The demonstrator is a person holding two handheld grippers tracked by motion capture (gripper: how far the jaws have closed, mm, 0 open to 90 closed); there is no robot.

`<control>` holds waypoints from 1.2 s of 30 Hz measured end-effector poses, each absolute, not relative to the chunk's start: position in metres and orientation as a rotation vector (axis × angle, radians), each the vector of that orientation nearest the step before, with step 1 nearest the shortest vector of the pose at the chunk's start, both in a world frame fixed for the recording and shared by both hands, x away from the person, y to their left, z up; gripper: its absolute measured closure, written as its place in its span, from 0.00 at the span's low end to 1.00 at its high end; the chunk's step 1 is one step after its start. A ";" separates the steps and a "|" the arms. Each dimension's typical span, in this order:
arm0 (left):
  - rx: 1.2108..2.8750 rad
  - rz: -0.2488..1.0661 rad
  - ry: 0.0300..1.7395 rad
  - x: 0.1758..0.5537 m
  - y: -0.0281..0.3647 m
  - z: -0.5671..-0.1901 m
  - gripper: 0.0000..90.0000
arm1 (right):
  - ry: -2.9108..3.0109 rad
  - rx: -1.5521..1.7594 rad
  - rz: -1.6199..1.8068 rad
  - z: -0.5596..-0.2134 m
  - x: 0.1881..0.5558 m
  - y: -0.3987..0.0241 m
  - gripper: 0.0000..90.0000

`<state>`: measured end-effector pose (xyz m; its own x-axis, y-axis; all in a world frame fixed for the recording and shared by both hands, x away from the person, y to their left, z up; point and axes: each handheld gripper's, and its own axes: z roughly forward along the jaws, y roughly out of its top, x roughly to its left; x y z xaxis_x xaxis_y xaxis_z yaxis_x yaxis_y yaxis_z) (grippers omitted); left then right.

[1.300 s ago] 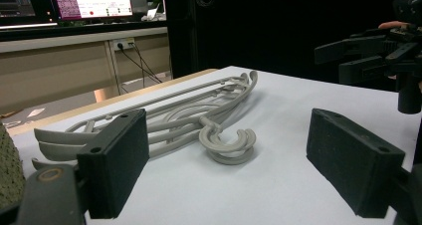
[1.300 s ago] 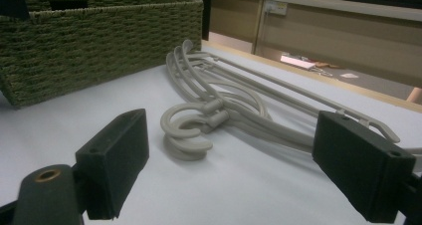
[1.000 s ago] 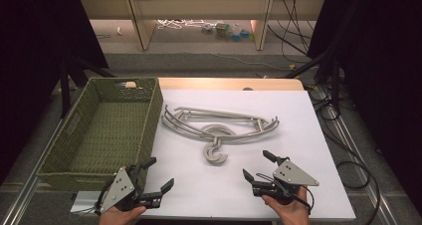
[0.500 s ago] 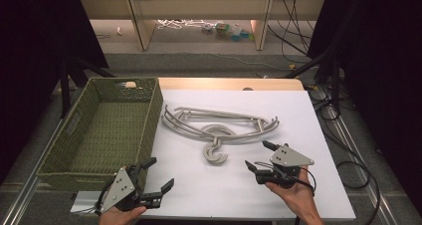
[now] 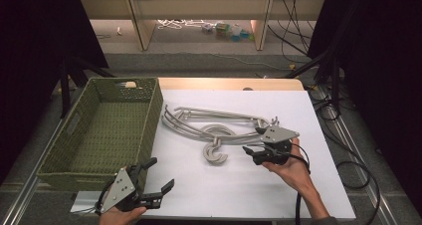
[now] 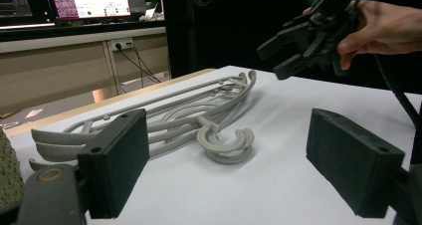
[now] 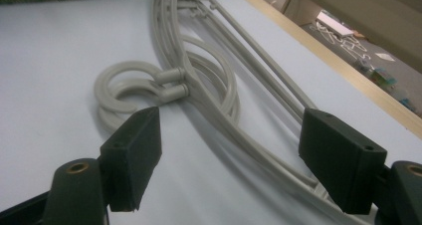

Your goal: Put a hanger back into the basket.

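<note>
White counter (image 5: 209, 195), green basket (image 5: 104, 130) far left; grey hangers (image 5: 214, 128) just ahead of right tool (image 5: 255, 144), jaws apart but narrowing, nothing between; left tool (image 5: 158, 177) apart, idle; risk: tangled hooks, stack drags along

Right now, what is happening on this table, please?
A person holds a pair of tongs in each hand at a white table. The right tongs hang just above the near end of a stack of grey plastic hangers; their jaws have just been closing a little, are open, and grip nothing yet. The left tongs wait open near the table's front edge, beside a green woven basket. The hangers lie on the table, outside the basket.
</note>
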<state>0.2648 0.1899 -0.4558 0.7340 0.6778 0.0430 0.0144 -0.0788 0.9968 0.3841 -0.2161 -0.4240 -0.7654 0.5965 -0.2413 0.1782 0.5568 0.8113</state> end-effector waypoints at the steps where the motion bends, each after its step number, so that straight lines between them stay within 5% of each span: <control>1: 1.556 0.598 0.569 0.266 0.189 -0.456 0.19 | 2.306 0.610 1.096 -0.425 0.389 -0.214 0.29; 14: 1.572 0.597 0.574 0.264 0.189 -0.456 0.19 | 2.490 0.478 0.883 -0.450 0.442 -0.190 0.45; 36: 1.573 0.600 0.574 0.264 0.189 -0.456 0.19 | 2.602 0.313 0.679 -0.466 0.461 -0.179 0.71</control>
<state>0.2643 0.1891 -0.4563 0.7371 0.6744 0.0439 0.0146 -0.0808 0.9966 0.4610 -0.1787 -0.4662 -0.8815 0.3176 -0.3495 0.1064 0.8546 0.5083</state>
